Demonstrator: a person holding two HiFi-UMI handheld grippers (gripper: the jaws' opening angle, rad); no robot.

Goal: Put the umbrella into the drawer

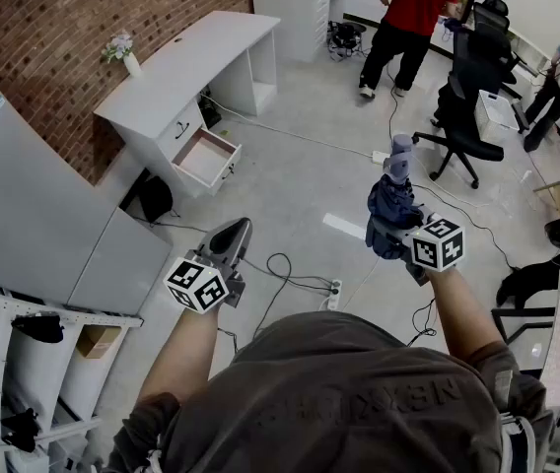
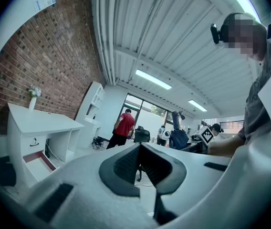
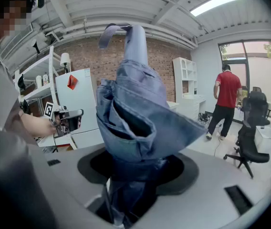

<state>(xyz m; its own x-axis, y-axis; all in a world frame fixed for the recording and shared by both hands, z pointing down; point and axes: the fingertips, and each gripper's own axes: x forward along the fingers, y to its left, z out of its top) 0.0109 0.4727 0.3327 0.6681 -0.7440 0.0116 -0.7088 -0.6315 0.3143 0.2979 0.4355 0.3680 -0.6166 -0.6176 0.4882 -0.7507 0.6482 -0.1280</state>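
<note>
A folded blue-grey umbrella point(image 1: 394, 195) stands upright in my right gripper point(image 1: 389, 231), whose jaws are shut on its lower part; in the right gripper view the umbrella's point(image 3: 134, 113) fabric fills the space between the jaws point(image 3: 131, 178). My left gripper point(image 1: 234, 233) hangs to the left at about the same height, shut with nothing in it; its pads point(image 2: 126, 163) meet at the tip. The open drawer point(image 1: 205, 158) juts out of the white desk point(image 1: 186, 62) by the brick wall, well ahead and to the left of both grippers. It also shows in the left gripper view point(image 2: 36, 160).
A black office chair point(image 1: 469, 116) stands ahead on the right. A person in a red shirt point(image 1: 413, 13) stands at the back. Cables and a power strip point(image 1: 333, 294) lie on the floor just ahead. A white cabinet point(image 1: 43, 225) and a shelf rack point(image 1: 24, 363) are at my left.
</note>
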